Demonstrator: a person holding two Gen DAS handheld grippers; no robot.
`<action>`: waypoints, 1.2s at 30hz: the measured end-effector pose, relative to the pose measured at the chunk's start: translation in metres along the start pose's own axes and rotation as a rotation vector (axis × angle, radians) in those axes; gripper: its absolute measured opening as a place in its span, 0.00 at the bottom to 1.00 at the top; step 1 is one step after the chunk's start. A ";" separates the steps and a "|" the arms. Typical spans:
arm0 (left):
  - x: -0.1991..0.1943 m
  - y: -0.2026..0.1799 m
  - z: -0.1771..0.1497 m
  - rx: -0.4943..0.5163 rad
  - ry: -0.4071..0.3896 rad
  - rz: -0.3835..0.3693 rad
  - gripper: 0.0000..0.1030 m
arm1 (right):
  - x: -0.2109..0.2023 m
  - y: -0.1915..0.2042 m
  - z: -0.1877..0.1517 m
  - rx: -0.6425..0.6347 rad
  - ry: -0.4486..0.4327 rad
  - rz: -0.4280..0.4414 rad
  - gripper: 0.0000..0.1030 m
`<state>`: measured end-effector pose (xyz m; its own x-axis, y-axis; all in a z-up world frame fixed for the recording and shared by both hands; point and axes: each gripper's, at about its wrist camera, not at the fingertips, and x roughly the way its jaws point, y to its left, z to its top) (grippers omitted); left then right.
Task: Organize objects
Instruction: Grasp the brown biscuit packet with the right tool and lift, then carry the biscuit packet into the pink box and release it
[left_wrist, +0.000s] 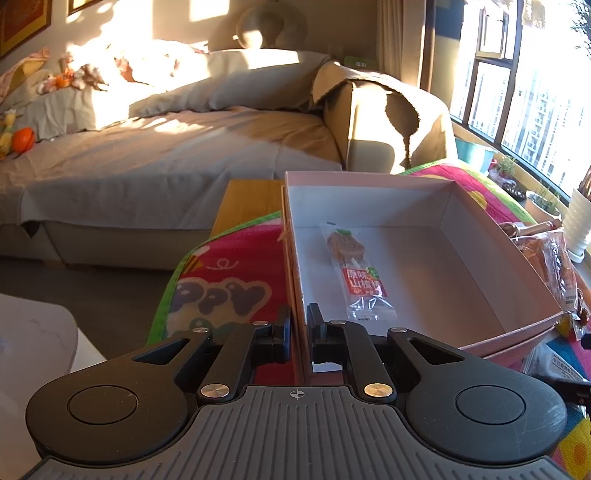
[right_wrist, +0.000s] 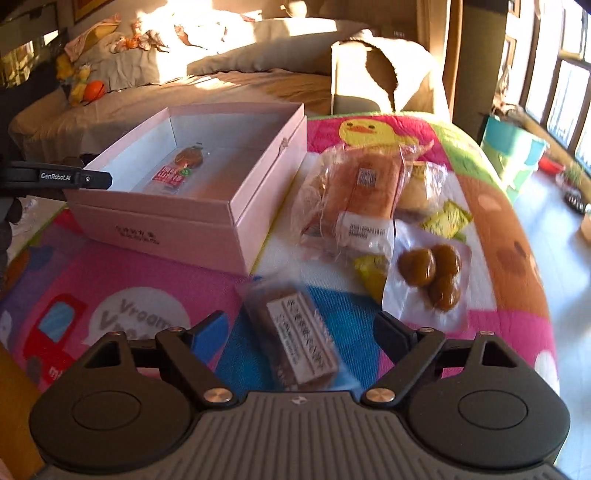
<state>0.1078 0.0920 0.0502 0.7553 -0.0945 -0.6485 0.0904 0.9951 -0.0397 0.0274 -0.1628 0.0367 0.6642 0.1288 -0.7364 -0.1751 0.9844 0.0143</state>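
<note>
Now | right gripper (right_wrist: 301, 328) spread wide, nothing pinched | wrapped brown cake bar (right_wrist: 295, 336) lies on mat (right_wrist: 147, 273) between fingers, slanting 11-to-5 | likely light, squashy, crinkly slick film; take across its middle | left gripper (left_wrist: 299, 325) clamped on pink box (right_wrist: 207, 206) wall at 10 o'clock

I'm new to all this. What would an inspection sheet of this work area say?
Surface: colourful cartoon quilt.
Job's things: pink box holding one wrapped lolly; dark snack bar, bread packs, chestnut pouch on quilt.
Clutter: yellow sachets.
Grippers: left hand-held gripper clamps box wall; right hand-held gripper open around snack bar.
Cables: nothing seen.
Surroundings: bed, window.
</note>
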 end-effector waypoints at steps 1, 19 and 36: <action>0.000 0.000 0.000 -0.001 0.000 0.000 0.11 | 0.003 -0.001 0.002 0.004 0.000 0.014 0.84; -0.001 0.000 0.001 0.004 0.001 -0.002 0.11 | -0.048 0.037 -0.021 -0.094 0.123 0.067 0.32; -0.002 0.000 0.001 0.002 0.004 -0.006 0.11 | -0.156 0.054 0.131 -0.088 -0.355 0.118 0.32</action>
<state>0.1069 0.0923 0.0524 0.7523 -0.1005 -0.6511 0.0966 0.9944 -0.0419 0.0098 -0.1141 0.2411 0.8433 0.2894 -0.4529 -0.3171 0.9483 0.0156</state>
